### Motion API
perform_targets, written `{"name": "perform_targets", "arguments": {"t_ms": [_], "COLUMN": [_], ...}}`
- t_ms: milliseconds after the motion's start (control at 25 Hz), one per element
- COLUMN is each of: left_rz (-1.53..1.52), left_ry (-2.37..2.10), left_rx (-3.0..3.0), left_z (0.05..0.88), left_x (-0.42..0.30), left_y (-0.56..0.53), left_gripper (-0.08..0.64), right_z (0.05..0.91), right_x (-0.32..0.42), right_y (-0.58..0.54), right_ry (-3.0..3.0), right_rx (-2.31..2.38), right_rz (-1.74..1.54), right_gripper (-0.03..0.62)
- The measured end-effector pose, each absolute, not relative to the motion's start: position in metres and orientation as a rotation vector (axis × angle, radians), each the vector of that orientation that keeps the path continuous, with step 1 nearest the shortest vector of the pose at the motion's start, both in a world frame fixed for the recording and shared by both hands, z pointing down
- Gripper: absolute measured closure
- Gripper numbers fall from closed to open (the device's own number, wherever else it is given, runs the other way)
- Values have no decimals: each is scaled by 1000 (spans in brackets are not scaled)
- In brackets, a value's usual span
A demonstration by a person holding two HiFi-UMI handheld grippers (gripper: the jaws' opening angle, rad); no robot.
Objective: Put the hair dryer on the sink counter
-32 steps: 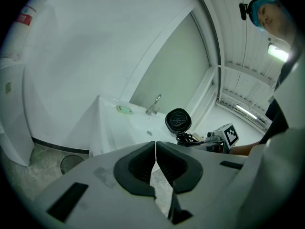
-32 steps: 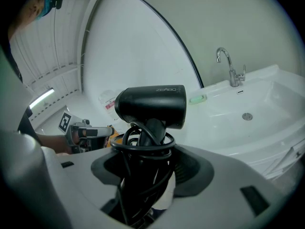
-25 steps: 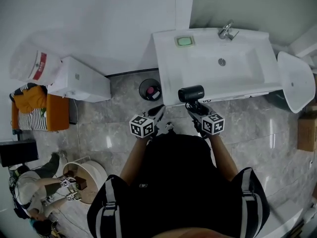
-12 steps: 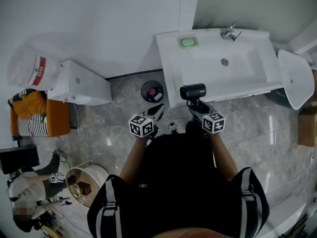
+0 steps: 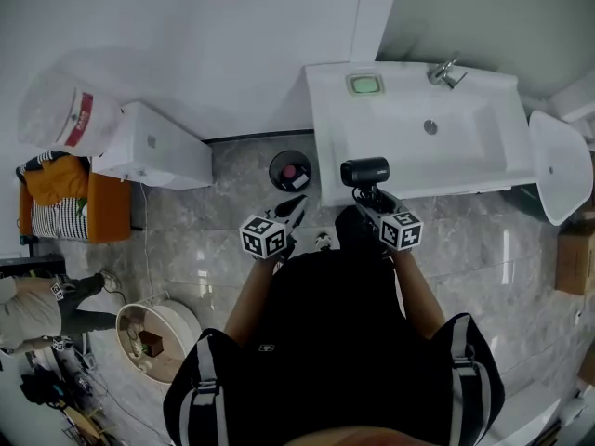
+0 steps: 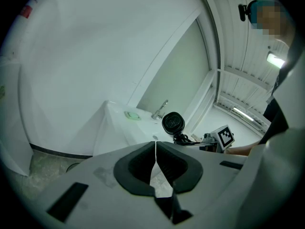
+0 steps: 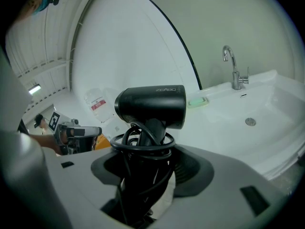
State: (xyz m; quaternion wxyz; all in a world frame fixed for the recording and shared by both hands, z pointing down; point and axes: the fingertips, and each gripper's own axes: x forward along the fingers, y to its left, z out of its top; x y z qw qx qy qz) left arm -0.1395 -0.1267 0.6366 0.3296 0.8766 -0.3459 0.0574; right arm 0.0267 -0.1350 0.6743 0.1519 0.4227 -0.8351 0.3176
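We hold the hair dryer [image 5: 363, 172] in the right gripper [image 5: 374, 201], jaws clamped on its cord-wrapped handle, barrel uppermost, above the desk's [image 5: 493, 173] front edge near its left corner, not yet resting on it. To do this well, we judge we should carry it inward over the flat strip left of the basin [image 5: 437, 124], lower until the body rests, then let go. The right forearm reaches forward, gripper tilted slightly down; the left gripper [image 5: 296, 208] hangs beside it, jaws pressed together on nothing.
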Motion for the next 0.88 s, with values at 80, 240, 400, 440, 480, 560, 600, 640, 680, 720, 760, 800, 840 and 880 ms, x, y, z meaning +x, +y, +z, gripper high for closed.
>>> {"name": "perform_targets", "arguments": {"t_ms": [80,240,400,440,480,560,600,640,680,720,760,800,840,880], "left_rz": [159,167,170,171,171,172,173,176,180,184,187,191,195,200], "left_ry": [-904,-913,-914,-915,-917,-922,-922,-921,-920,-920,-921,-922,-923,-925], "left_rx": [2296,2290,2281,2278,2275,2270,2267,2265,2263,2260,2256,2252,2248,2245], "left_z": [636,637,638,638,638,638,638,639,639,640,641,642,643,644], "left_x": [-139,-138,-134,-133,-132,-131,-130,-129,-129,-129,-130,-130,-131,-131], "left_y": [-131,-143,-152,-155,-158,-163,-165,-166,-167,-168,-169,-170,-171,-173], "left_gripper": [541,541,541,541,541,541,541,541,541,541,540,541,541,541], "right_z": [674,679,683,684,685,687,688,689,691,693,695,697,699,701], "right_x": [26,26,28,29,30,32,33,34,35,35,34,34,33,33], "right_y": [-142,-155,-165,-168,-171,-176,-179,-181,-184,-186,-188,-190,-192,-195], "right_ry": [-2397,-2390,-2381,-2379,-2376,-2369,-2365,-2360,-2355,-2350,-2345,-2341,-2338,-2335], "right_rx": [1215,1204,1194,1189,1184,1175,1174,1174,1174,1174,1171,1166,1160,1154], "right_rz": [917,924,938,941,942,944,947,950,954,957,960,962,965,969], "right_gripper": [282,282,282,282,282,282,282,282,282,282,282,282,282,282]}}
